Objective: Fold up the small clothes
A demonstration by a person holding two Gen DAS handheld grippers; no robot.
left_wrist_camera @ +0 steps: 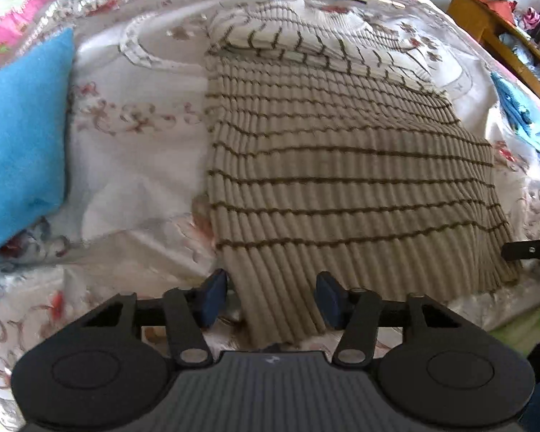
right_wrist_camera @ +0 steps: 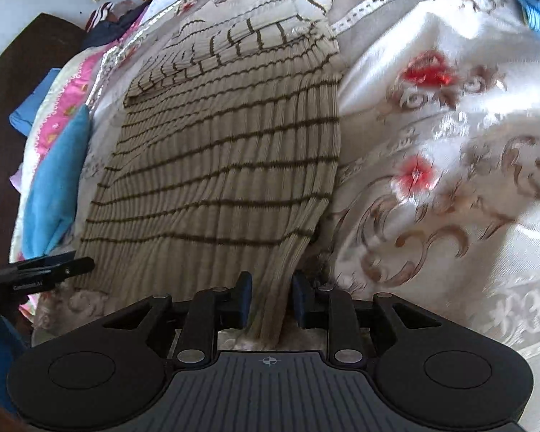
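A beige ribbed knit sweater with thin dark stripes [left_wrist_camera: 334, 165] lies flat on a floral white bedspread [left_wrist_camera: 133, 151], its lighter folded part at the far end. My left gripper [left_wrist_camera: 273, 297] straddles the sweater's near left hem corner, with the fabric between its blue pads, which stand wide apart. My right gripper [right_wrist_camera: 270, 297] straddles the near right hem corner of the sweater [right_wrist_camera: 226, 165], its pads close on either side of the bunched fabric. Each gripper's tip shows at the edge of the other's view.
A blue cushion [left_wrist_camera: 21, 136] lies left of the sweater. A light blue garment [left_wrist_camera: 522, 115] lies at the right edge of the bed. A wooden shelf [left_wrist_camera: 504, 36] stands beyond on the right. More clothes are piled at the far left corner [right_wrist_camera: 108, 21].
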